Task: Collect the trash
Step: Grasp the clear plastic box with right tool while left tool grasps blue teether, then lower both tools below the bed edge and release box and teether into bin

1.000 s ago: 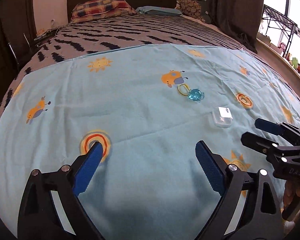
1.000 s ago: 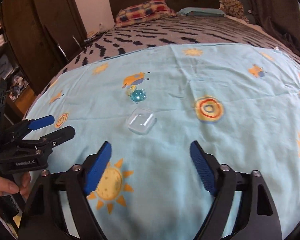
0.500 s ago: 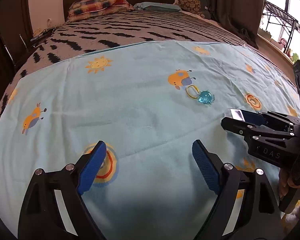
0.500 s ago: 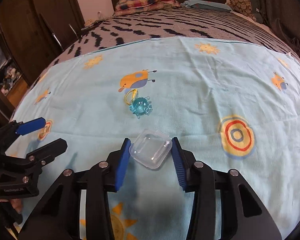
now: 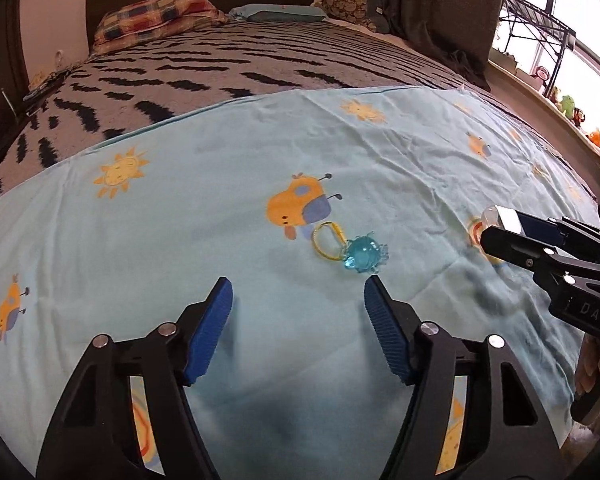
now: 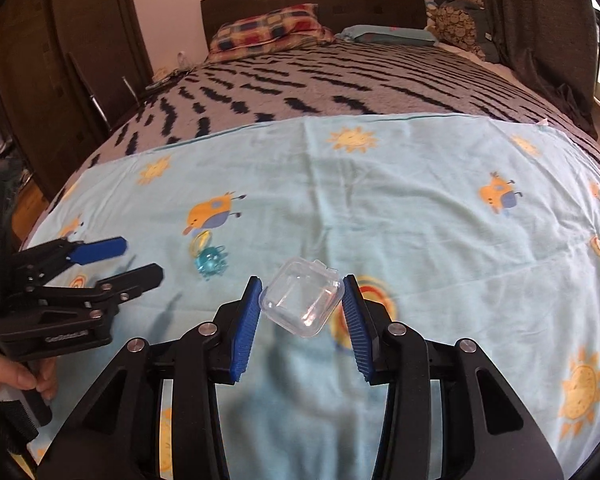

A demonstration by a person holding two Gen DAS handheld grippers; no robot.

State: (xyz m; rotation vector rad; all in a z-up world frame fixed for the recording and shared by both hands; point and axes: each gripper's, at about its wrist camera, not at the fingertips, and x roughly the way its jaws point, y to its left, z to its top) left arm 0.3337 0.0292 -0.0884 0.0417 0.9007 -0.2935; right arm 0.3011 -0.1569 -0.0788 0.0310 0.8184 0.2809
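The clear plastic box [image 6: 302, 298], low in the middle of the right wrist view, sits pinched between the right gripper [image 6: 302, 308] pads and lifted clear of the light blue sheet [image 6: 420, 208], presumably to carry it off as trash. Left of it lies a blue trinket [image 6: 210, 262] on a yellow loop. The left gripper [image 5: 298, 320] is closing with nothing between its blue pads, the trinket just beyond its right tip, likely next. No bin shows anywhere, and the hand [image 6: 18, 376] holding the left gripper is cut off at the frame's left edge.
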